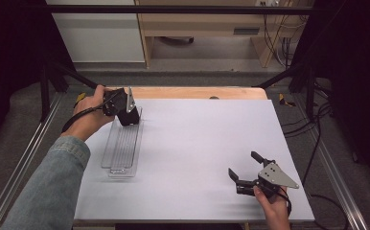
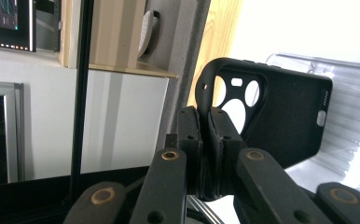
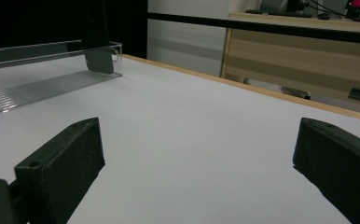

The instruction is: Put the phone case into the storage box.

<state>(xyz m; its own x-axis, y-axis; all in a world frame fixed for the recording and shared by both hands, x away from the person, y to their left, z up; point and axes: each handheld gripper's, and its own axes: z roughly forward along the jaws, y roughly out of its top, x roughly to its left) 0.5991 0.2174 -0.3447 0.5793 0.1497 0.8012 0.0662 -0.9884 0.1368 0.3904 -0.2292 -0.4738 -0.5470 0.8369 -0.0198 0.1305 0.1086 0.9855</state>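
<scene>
My left gripper [image 1: 124,110] hangs over the far end of a clear ribbed plastic tray [image 1: 122,148] at the table's left. In the left gripper view its jaws [image 2: 205,122] are shut on the edge of a black phone case [image 2: 285,116], near the camera cut-outs, with the tray [image 2: 350,112] behind it. The case [image 1: 129,118] reaches down into the tray's far end; the right gripper view shows the case [image 3: 99,56] standing upright inside the tray [image 3: 47,81]. My right gripper [image 1: 243,164] rests near the table's front right, open, with nothing between its jaws [image 3: 197,154].
A white mat [image 1: 202,139] covers the table, with a wooden edge [image 1: 197,92] at the far side. Black frame rails [image 1: 34,143] run along both sides. Cabinets and cables stand beyond the table.
</scene>
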